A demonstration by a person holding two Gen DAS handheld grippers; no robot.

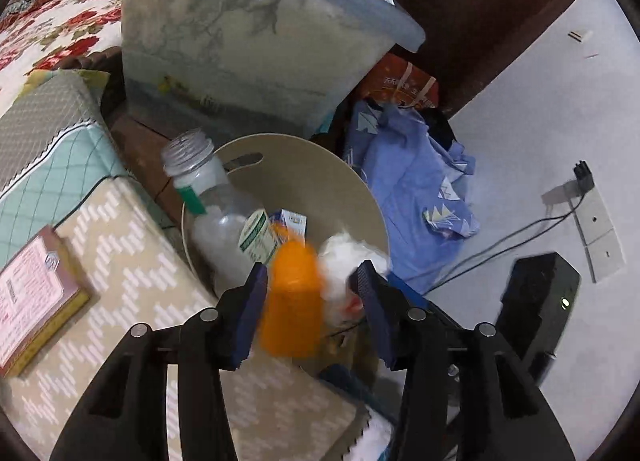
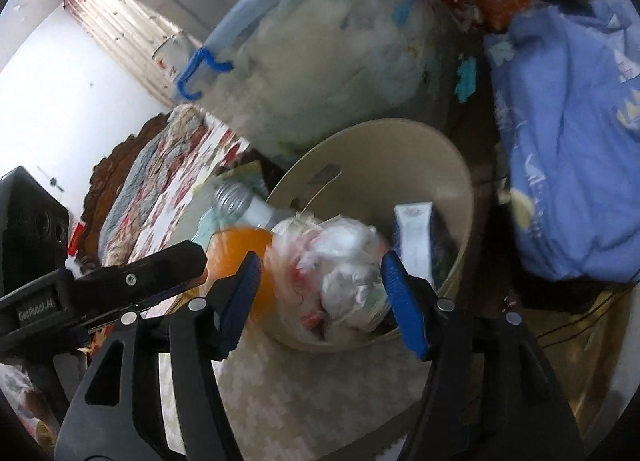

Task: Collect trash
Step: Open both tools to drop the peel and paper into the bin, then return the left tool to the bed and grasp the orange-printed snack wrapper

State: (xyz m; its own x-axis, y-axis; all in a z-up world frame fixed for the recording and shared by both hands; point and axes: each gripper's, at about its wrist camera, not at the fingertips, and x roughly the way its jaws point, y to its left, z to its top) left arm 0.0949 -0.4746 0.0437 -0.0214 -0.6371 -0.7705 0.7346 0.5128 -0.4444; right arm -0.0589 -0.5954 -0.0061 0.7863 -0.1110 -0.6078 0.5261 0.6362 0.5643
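1. Left wrist view looks down into the beige bin [image 1: 352,181], which sits wedged between a patterned cushion [image 1: 132,261] and a heap of blue clothes [image 1: 412,181], so both hands can reach it easily.
2. Left gripper [image 1: 312,281] has its jaws parted, and the orange bottle [image 1: 292,297] sits blurry in the gap. I can't see either pad pressing on it, so to me it looks released, dropping toward the bin instead of being carried.
3. Clear plastic bottle [image 1: 216,213] leans on the bin's near wall with its neck sticking out over the rim, because the bin's already pretty full.
4. Right wrist view: the right gripper [image 2: 320,285] is also spread wide, hanging just over the rim. The crumpled white bag of trash [image 2: 332,265] lies between its fingers but lower, resting in the bin and not pinched.
5. White carton [image 2: 416,237] stands upright against the far wall, just beyond the right finger.
6. My guess: both drops are basically done, and the hands can pull away.
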